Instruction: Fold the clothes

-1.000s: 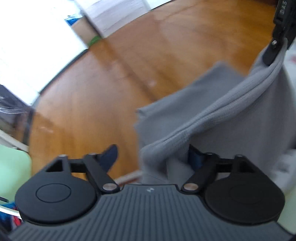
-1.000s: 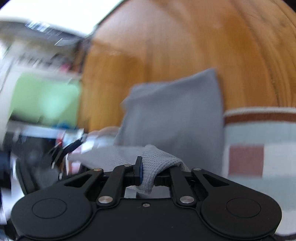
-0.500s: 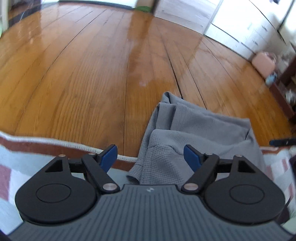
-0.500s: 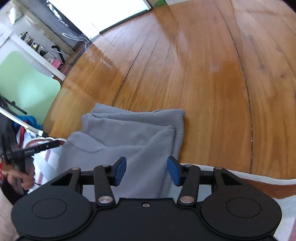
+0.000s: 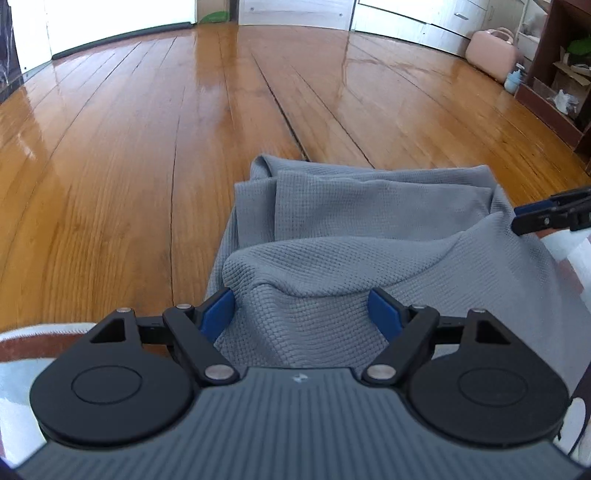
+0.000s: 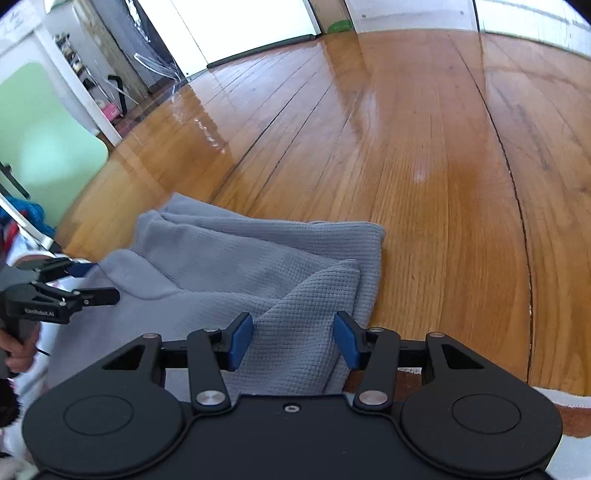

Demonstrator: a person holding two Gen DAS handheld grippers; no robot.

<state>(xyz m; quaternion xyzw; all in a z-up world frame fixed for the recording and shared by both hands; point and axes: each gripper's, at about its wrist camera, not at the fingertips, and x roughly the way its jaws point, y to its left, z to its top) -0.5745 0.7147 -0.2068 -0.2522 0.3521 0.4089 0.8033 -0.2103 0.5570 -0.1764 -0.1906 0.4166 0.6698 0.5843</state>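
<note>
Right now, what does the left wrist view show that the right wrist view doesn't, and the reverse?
Left only: a pink case and dark shelf far right. Right only: a green panel and the person's fingers. Both: the grey cloth half on wood floor, and both hand-held grippers, left and right, open.

Wood floor point(image 5: 147, 147) glossy, planks ran toward far wall. Striped rug point(image 5: 33, 343) lay at near edge, brown band beside white border. Pink case point(image 5: 491, 53) stood against white cabinets point(image 5: 406, 18). Dark shelf point(image 5: 561, 74) at right held clutter. Green panel point(image 6: 40, 147) stood at left. Green object point(image 6: 340, 26) lay by far doorway.
</note>
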